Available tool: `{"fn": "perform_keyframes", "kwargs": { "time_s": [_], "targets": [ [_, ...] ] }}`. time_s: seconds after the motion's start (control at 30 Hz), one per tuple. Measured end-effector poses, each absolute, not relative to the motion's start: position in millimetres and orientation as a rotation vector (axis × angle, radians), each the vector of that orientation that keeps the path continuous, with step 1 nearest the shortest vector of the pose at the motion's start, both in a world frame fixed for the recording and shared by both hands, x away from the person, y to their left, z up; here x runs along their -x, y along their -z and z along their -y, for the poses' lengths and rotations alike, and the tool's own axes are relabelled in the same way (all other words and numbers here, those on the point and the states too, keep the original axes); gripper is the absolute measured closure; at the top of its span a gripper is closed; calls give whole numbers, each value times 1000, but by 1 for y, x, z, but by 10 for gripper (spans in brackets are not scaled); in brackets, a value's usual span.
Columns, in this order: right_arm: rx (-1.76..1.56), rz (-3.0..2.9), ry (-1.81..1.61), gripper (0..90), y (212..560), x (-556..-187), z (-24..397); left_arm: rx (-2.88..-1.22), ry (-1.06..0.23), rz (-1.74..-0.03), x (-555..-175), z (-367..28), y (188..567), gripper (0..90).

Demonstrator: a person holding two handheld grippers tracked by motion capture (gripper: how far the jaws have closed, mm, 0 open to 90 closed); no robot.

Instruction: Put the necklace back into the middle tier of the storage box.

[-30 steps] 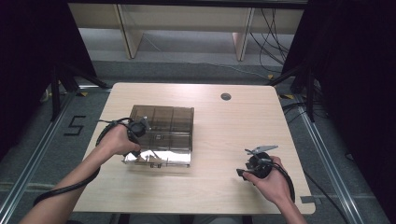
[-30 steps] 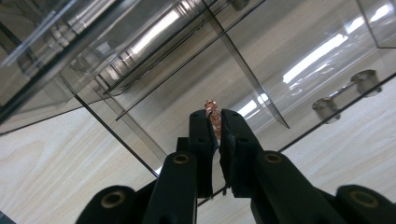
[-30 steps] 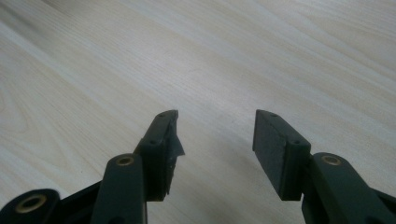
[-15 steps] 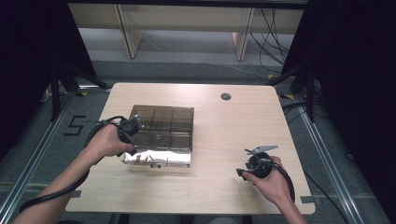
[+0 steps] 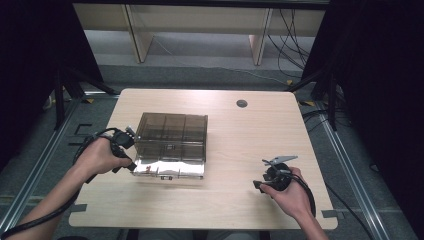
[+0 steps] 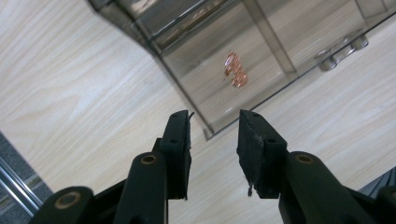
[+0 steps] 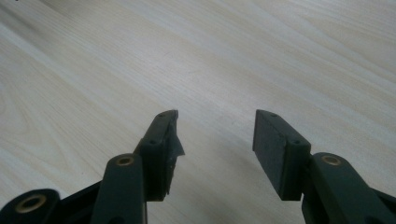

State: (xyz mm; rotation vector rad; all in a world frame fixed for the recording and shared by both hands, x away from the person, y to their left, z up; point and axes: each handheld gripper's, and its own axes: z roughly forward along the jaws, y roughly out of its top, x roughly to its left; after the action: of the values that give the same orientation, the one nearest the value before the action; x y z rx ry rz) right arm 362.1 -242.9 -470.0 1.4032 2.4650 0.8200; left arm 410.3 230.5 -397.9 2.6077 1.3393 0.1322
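Near the tabletop's left edge, the left claw [image 5: 131, 134] has just been opening, nothing between its jaws, beside the compartment box [image 5: 171, 144], so a careless swing could nudge it.

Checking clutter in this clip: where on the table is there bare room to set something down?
Bare wood spans the table between the smoky plastic box and the right gripper, plus the far strip around the round grommet. It is tight at the box's near-left corner, where the left gripper sits, jaws just opened, empty.

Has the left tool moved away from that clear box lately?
Yes. The left tool has slid leftward off the clear box to its left edge, its jaws opening with nothing between them.
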Motion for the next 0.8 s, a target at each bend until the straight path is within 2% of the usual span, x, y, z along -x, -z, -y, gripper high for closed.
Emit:
{"fn": "perform_keyframes", "kwargs": {
  "time_s": [0.33,0.5,0.57,0.6,0.8],
  "targets": [
    [-1399,-2469,-818,503,470,-362,243,-2584,-145,-1360,-387,-256,406,578],
    [-1392,-2474,-821,503,470,-362,242,-2585,-153,-1346,-374,-267,417,551],
    [-1406,-2466,-823,503,470,-362,241,-2546,-166,-1396,-367,-268,424,542],
    [-1405,-2467,-826,503,471,-362,241,-2602,-190,-1340,-366,-271,426,530],
    [-1382,-2480,-821,503,471,-363,242,-2576,-208,-1361,-353,-276,439,521]
  ]
}}
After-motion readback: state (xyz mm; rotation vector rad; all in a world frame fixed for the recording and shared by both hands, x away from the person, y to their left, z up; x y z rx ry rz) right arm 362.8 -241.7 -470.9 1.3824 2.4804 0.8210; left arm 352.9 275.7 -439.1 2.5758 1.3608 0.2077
